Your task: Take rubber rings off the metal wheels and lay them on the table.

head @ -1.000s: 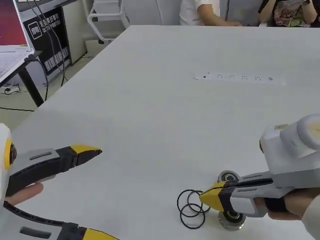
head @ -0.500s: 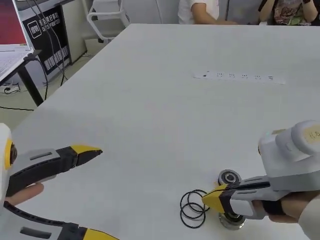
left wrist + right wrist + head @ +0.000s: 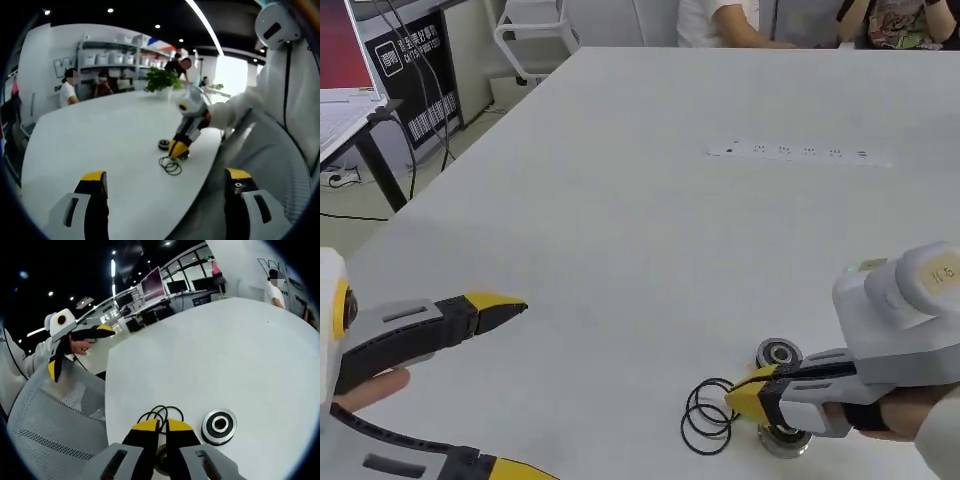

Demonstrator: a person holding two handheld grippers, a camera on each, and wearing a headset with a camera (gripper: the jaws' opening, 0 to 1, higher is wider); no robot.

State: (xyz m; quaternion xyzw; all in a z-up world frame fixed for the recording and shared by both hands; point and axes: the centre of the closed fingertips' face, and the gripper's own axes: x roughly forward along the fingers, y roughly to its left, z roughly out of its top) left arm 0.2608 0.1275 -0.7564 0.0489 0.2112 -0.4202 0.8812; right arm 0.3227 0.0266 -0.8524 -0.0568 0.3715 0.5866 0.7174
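Observation:
Several black rubber rings (image 3: pixel 708 416) lie in an overlapping bunch near the white table's (image 3: pixel 650 200) front edge. My right gripper (image 3: pixel 738 395) is shut, its yellow tips pinching one ring of the bunch, as the right gripper view shows: rings (image 3: pixel 160 414), gripper (image 3: pixel 161 426). One metal wheel (image 3: pixel 778 354) stands just behind the jaws, and a second wheel (image 3: pixel 783 439) sits partly hidden under them. My left gripper (image 3: pixel 515 385) hovers wide open at the front left, nothing between its jaws. From the left gripper view, the rings (image 3: pixel 170 165) lie ahead of that open gripper (image 3: pixel 166 175).
A white power strip (image 3: pixel 800 153) lies further back on the table. An office chair (image 3: pixel 535 30) and seated people are at the far end. A grey mesh chair (image 3: pixel 45 425) stands by the near edge.
My right gripper has slid slightly to the right, and the ring bunch shifted with it. The left gripper and both wheels have stayed put.

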